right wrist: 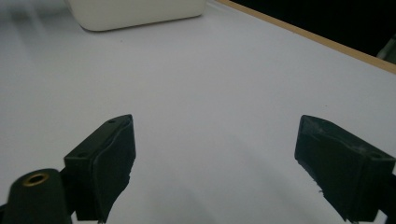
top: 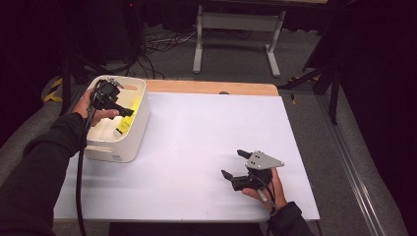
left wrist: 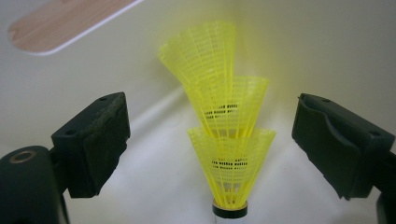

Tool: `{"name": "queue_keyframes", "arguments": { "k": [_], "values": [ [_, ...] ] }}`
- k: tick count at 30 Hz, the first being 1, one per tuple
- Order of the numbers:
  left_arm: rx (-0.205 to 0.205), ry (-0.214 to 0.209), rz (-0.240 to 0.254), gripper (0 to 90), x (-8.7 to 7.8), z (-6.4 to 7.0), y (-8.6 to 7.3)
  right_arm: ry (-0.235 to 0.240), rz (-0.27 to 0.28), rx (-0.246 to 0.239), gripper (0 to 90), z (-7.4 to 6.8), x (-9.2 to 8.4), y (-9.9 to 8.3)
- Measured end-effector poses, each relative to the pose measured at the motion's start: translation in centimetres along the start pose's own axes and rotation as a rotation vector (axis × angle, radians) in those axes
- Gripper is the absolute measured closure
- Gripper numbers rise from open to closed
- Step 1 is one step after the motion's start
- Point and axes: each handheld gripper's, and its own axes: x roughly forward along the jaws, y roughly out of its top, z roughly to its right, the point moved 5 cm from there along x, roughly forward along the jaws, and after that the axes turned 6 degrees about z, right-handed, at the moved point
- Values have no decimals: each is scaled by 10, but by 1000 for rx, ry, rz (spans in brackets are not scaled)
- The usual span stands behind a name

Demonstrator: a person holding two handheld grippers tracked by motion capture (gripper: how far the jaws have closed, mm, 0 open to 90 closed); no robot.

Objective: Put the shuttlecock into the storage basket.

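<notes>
while the left gripper (top: 120, 109) hangs inside the white bin (top: 140, 129), its jaws stand spread wide to either side of a nested stack of yellow shuttlecocks (left wrist: 224, 130) and the pads touch nothing; the stack lies on the bin floor, leaning toward the far wall, so this looks like the drop-off step, with the release done. next the hand should lift straight up and draw back, since the bin's walls sit close around the gripper and a sideways pull could catch the rim. the right gripper (top: 235, 164) rests with its jaws spread and empty over the white tabletop (top: 196, 137), well apart from the bin, with open room all round and the table's near edge just behind it
</notes>
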Motion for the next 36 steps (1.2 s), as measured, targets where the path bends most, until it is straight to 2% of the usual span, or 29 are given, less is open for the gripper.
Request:
{"name": "queue_keyframes", "arguments": {
  "k": [2,3,4,6,7,9,16,19,21,26,28,33,35,36],
  "values": [
    [3,0,41,112,-4,0,2,-2,6,-1,132,0,-1,1],
    [3,0,41,109,-4,0,2,-5,6,-5,132,0,-1,1],
    [5,2,69,109,-9,1,4,-8,5,-10,132,1,-1,1],
    [7,6,99,107,-13,2,5,-10,8,-11,131,1,-2,2],
    [7,6,99,107,-13,2,5,-10,8,-11,131,1,-2,2],
    [9,12,137,105,-21,4,6,-13,10,-18,132,0,-3,3],
    [19,42,193,99,-35,5,6,-19,21,-29,131,-1,-6,7],
    [20,37,220,99,-41,6,5,-20,24,-31,131,-1,-7,7],
    [44,57,261,100,-47,7,4,-29,25,-35,132,0,-8,8],
    [41,49,314,105,-56,9,4,-40,28,-35,132,2,-9,8],
    [63,64,330,106,-62,10,4,-42,27,-35,131,2,-9,8],
    [76,66,388,112,-74,13,6,-49,25,-38,131,2,-9,8],
    [77,61,397,112,-76,13,6,-48,24,-39,131,2,-9,8],
    [86,61,421,112,-81,17,7,-49,22,-41,130,2,-9,8]
  ]
}}
